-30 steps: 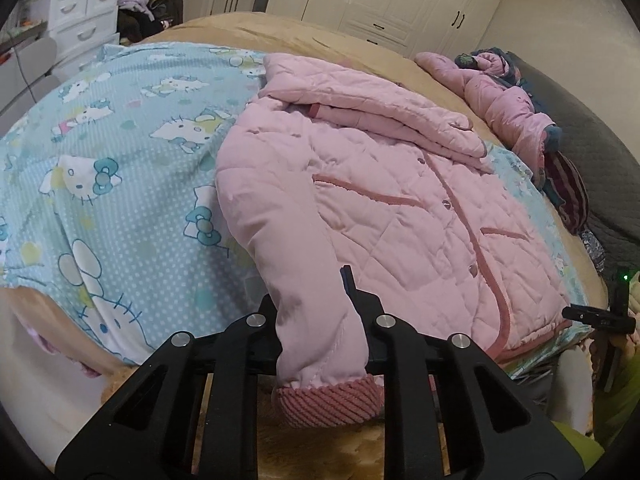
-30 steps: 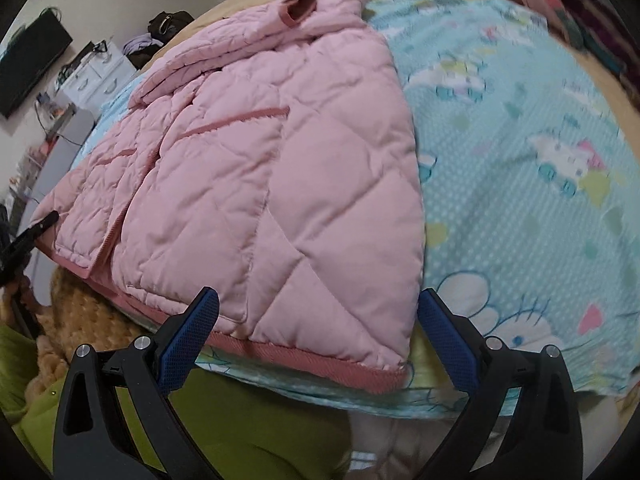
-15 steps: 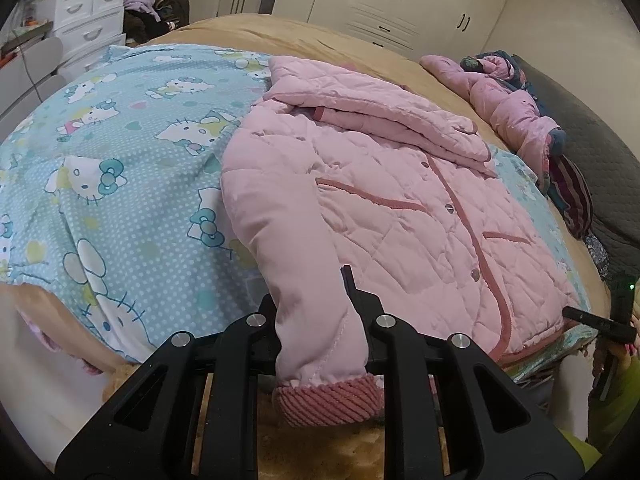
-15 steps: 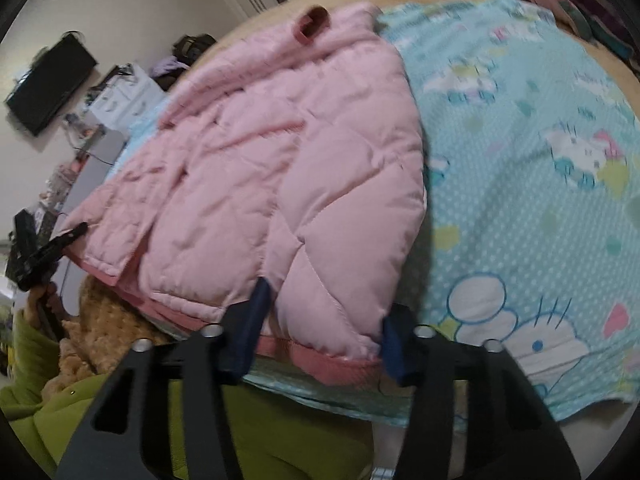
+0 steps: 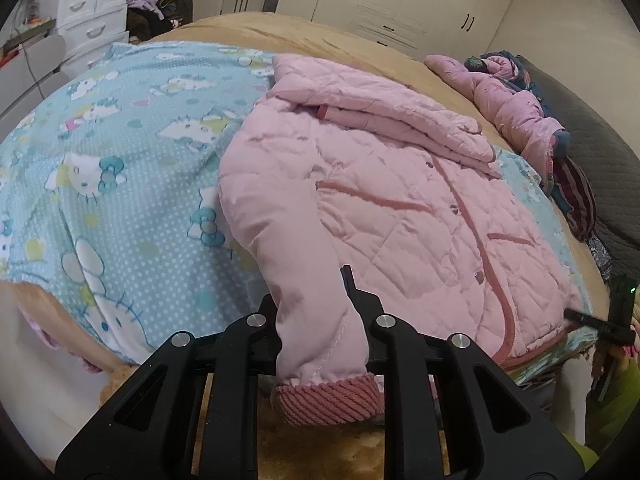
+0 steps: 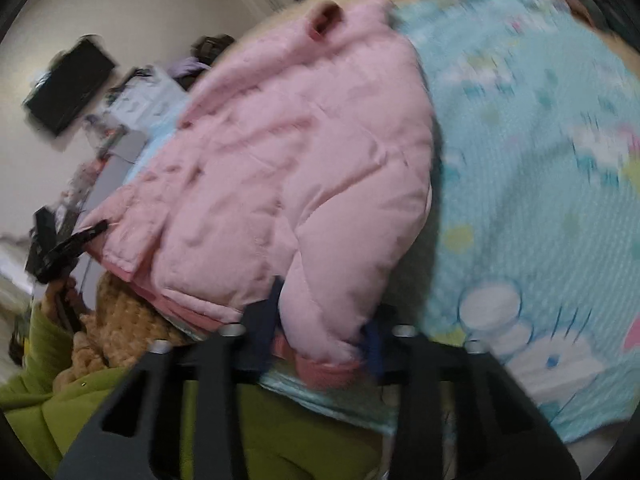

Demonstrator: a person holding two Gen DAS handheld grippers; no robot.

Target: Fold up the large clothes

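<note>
Left wrist view: left gripper (image 5: 320, 312) sits at bottom centre of the frame, angled down toward the bed. Its jaws are clamped on the sleeve (image 5: 316, 320) of the pink quilted jacket (image 5: 400, 200), just above the ribbed cuff (image 5: 326, 402), which hangs below the fingers. The jacket lies front-up across the centre and right of the frame on a blue cartoon-print sheet (image 5: 120, 184), itself over a tan bedspread (image 5: 320, 36). The other sleeve lies folded across the chest near the collar. The far gripper shows as a small dark shape at the right edge, at the jacket's hem corner.

Right wrist view (motion-blurred): right gripper (image 6: 320, 336) at bottom centre, also tilted downward. Its jaws have just been closing, and the blue pads (image 6: 268, 312) now pinch a bunched corner of the jacket hem (image 6: 324, 364) between them. The jacket fills the centre and upper left of the frame; the sheet is to the right. A green sleeve (image 6: 52, 400) of the person occupies the lower left.
</note>
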